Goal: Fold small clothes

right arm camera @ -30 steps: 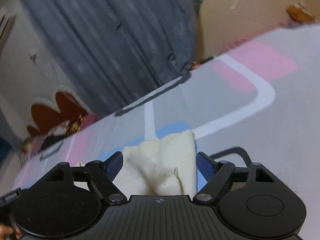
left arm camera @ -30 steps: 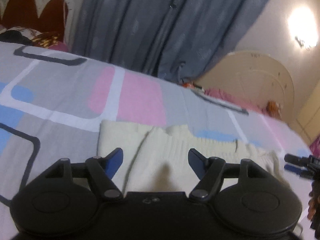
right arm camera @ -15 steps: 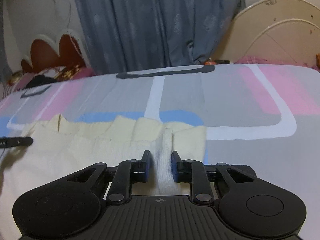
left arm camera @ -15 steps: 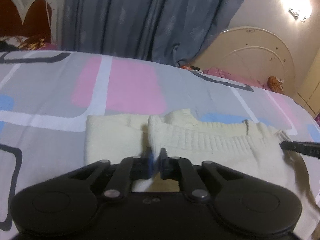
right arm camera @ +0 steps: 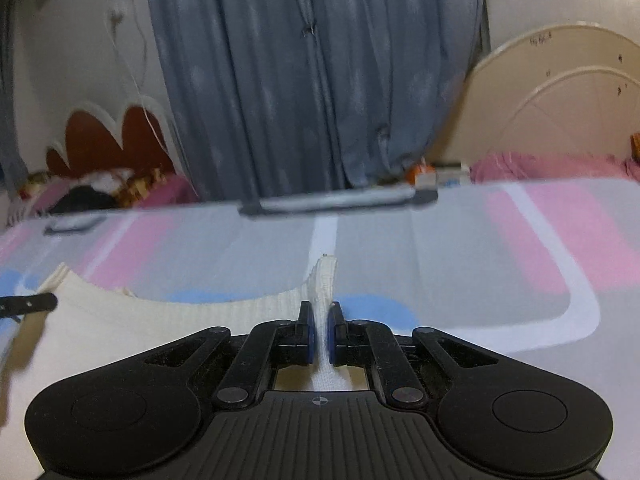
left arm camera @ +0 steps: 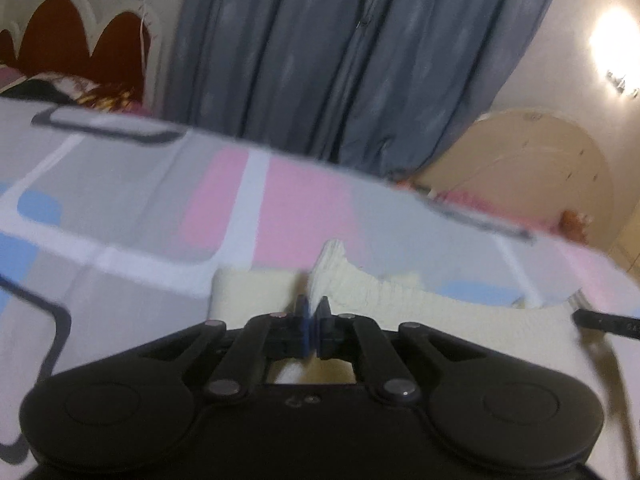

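A cream knitted garment [left arm camera: 400,300] lies spread on the bed. My left gripper [left arm camera: 313,320] is shut on a fold near its left side, and a pinched ridge of knit [left arm camera: 329,264] stands up just beyond the pads. In the right wrist view the same garment [right arm camera: 192,320] stretches off to the left. My right gripper [right arm camera: 319,322] is closing tight on a ribbed strip [right arm camera: 325,280] that sticks up between its blue pads. Each view catches the other gripper's dark tip at its edge: the right gripper [left arm camera: 608,322] and the left gripper [right arm camera: 28,304].
The bedspread [left arm camera: 140,200] has grey, pink, blue and white patches. Behind the bed hangs a grey curtain [right arm camera: 320,80]. A cream arched headboard [right arm camera: 560,100] stands at the right and a red scalloped one [left arm camera: 72,44] at the left. A wall lamp [left arm camera: 612,40] glares.
Both grippers went from wide open to closed on the cream knit. The pinched fabric now stands up as a ridge in front of each pair of pads.
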A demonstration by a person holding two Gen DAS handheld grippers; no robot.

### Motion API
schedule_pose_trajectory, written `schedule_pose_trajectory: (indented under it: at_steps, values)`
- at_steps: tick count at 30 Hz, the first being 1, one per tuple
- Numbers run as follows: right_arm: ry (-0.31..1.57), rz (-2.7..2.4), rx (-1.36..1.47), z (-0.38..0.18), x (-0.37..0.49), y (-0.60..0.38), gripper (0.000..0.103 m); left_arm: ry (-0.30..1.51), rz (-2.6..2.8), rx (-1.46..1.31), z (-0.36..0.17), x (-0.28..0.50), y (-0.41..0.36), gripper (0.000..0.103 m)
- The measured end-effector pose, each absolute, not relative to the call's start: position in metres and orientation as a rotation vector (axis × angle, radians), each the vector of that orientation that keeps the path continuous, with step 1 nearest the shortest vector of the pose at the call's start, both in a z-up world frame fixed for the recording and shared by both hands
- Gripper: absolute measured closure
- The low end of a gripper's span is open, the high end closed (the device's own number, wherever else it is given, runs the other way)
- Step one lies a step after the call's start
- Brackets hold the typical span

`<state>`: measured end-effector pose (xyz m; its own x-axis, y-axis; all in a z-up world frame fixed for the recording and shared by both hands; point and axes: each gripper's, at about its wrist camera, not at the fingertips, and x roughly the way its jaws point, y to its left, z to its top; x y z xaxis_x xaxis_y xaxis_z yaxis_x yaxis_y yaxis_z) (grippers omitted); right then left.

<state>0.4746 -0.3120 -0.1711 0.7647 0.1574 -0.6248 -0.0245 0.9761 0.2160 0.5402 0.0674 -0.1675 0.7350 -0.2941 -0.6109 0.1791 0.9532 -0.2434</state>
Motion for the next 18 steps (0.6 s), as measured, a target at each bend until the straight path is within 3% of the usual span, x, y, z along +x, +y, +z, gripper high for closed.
schedule_pose_trajectory:
  at_steps: [3, 5, 7, 8, 18]
  values:
    - [0.741, 0.060, 0.169, -0.188, 0.479, -0.312, 0.097, 0.714, -0.253, -0.158, -0.172, 0.539, 0.069, 0.094]
    - [0.728, 0.032, 0.163, -0.189, 0.478, -0.316, 0.096, 0.714, -0.242, -0.159, -0.165, 0.540, 0.071, 0.079]
    - [0.710, -0.014, 0.154, -0.183, 0.474, -0.320, 0.093, 0.682, -0.214, -0.163, -0.156, 0.534, 0.078, 0.053]
    - [0.698, -0.030, 0.154, -0.179, 0.470, -0.321, 0.091, 0.668, -0.206, -0.168, -0.152, 0.530, 0.081, 0.050]
    - [0.650, 0.125, 0.188, -0.150, 0.425, -0.277, 0.089, 0.685, -0.377, -0.077, -0.142, 0.476, 0.050, 0.049]
